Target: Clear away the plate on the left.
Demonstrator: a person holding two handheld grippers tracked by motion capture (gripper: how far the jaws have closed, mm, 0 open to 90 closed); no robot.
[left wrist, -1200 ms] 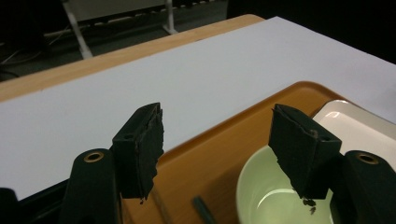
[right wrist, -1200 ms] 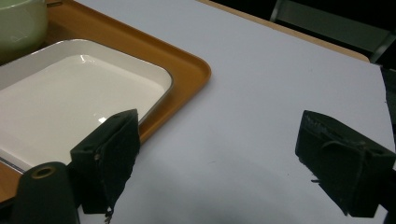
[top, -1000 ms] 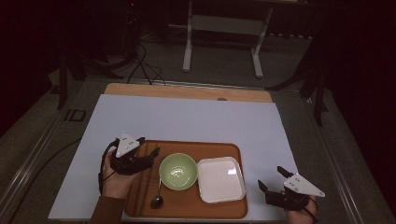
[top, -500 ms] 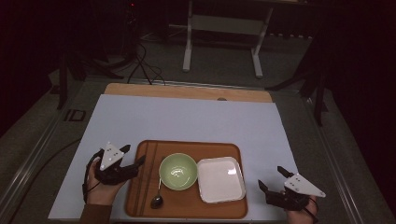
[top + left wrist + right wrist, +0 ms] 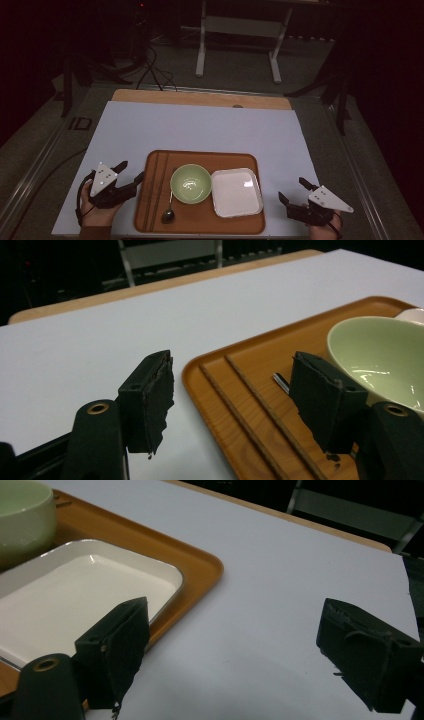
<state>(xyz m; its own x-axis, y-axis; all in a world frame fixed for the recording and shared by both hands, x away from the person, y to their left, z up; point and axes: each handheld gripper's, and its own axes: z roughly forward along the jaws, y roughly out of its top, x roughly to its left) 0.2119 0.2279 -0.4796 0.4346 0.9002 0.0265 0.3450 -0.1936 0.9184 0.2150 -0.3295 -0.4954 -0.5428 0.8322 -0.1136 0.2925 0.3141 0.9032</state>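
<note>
Resting low on the white desk (image 5: 200, 130), two hand-held tongs flank an orange-brown wooden tray (image 5: 252, 225) that sits in the lower middle of the high view. On the tray stand a pale green bowl (image 5: 190, 183), just left of a white rectangular dish (image 5: 236, 192), which it almost touches. A metal spoon (image 5: 168, 215) lies below the bowl near the tray's lower edge, its handle running up beside the bowl. Two thin wooden chopsticks (image 5: 154, 187) lie side by side along the tray's left part.

At lower left of the high view, the left tongs (image 5: 131, 172) are spread wide and pinch nothing; their tips sit right at the tray's left edge. In the left gripper view, the left rim of the tray and the chopsticks show between the two black jaws, with the bowl at the right.

At lower right of the high view, the right tongs (image 5: 292, 190) are also spread wide and empty, a little apart from the tray's right edge. The right gripper view shows the dish and tray corner at the left.
</note>
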